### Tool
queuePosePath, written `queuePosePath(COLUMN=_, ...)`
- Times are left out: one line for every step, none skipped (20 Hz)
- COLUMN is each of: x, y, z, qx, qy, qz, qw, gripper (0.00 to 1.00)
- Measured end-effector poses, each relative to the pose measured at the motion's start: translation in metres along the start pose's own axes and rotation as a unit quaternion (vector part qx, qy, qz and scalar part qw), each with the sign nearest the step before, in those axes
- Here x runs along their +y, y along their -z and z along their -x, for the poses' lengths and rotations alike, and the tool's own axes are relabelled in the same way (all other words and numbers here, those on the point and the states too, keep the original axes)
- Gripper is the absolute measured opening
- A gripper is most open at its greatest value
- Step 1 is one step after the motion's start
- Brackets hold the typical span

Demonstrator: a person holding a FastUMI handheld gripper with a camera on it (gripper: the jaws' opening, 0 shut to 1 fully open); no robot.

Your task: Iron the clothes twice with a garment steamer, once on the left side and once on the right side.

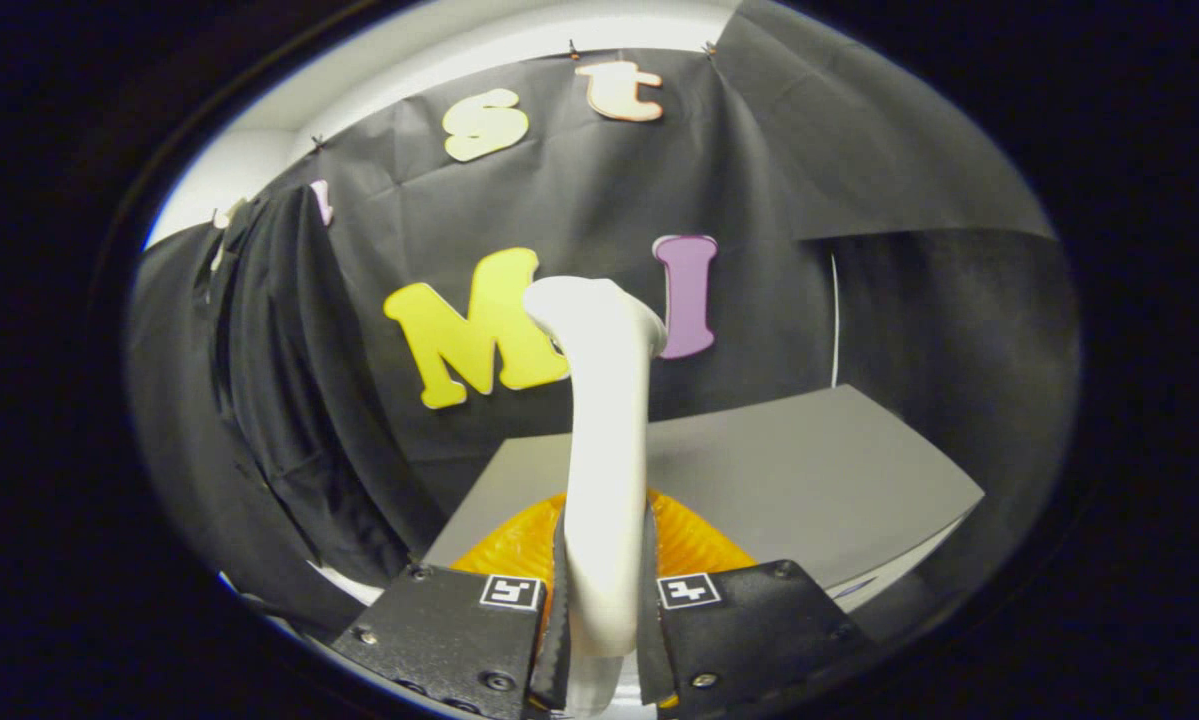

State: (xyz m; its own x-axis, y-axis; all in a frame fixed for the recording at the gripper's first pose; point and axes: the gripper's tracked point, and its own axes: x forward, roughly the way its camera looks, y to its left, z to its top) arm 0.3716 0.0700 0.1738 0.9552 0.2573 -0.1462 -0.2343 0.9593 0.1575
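Observation:
A white garment steamer [604, 440] stands upright between my fingers, its handle clamped on both sides by the pads and its head rising beyond them. My gripper [604, 610] is shut on the steamer's handle. Behind the handle, low down, an orange ribbed part [689, 545] of the steamer shows on either side. A black garment [279, 400] hangs in folds to the left of the steamer, apart from its head.
A grey table [789, 470] lies beyond the fingers, its right corner toward the booth's dark side wall. Black cloth walls close the space behind and to the right.

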Motion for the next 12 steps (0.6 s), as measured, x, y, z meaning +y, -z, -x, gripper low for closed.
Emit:
queuePosePath(x=0.013, y=-0.007, z=0.007, qx=-0.011, qy=-0.007, qz=0.005, qw=1.0, gripper=0.29)
queuePosePath(x=0.028, y=-0.015, z=0.013, qx=-0.02, qy=-0.014, qz=0.009, qw=1.0, gripper=0.29)
queuePosePath(x=0.042, y=-0.022, z=0.018, qx=-0.028, qy=-0.021, qz=0.013, qw=0.999, gripper=0.29)
queuePosePath(x=0.057, y=-0.028, z=0.025, qx=-0.037, qy=-0.028, qz=0.015, qw=0.999, gripper=0.29)
queuePosePath(x=0.073, y=-0.036, z=0.032, qx=-0.047, qy=-0.037, qz=0.017, qw=0.998, gripper=0.29)
queuePosePath(x=0.09, y=-0.042, z=0.037, qx=-0.055, qy=-0.046, qz=0.02, qw=0.997, gripper=0.29)
queuePosePath(x=0.106, y=-0.045, z=0.042, qx=-0.063, qy=-0.053, qz=0.023, qw=0.996, gripper=0.29)
queuePosePath(x=0.122, y=-0.051, z=0.048, qx=-0.07, qy=-0.059, qz=0.029, qw=0.995, gripper=0.29)
queuePosePath(x=0.138, y=-0.057, z=0.052, qx=-0.079, qy=-0.064, qz=0.034, qw=0.994, gripper=0.29)
queuePosePath(x=0.153, y=-0.059, z=0.057, qx=-0.086, qy=-0.068, qz=0.041, qw=0.993, gripper=0.29)
queuePosePath(x=0.172, y=-0.063, z=0.061, qx=-0.093, qy=-0.074, qz=0.046, qw=0.992, gripper=0.29)
queuePosePath(x=0.188, y=-0.067, z=0.066, qx=-0.099, qy=-0.079, qz=0.05, qw=0.991, gripper=0.29)
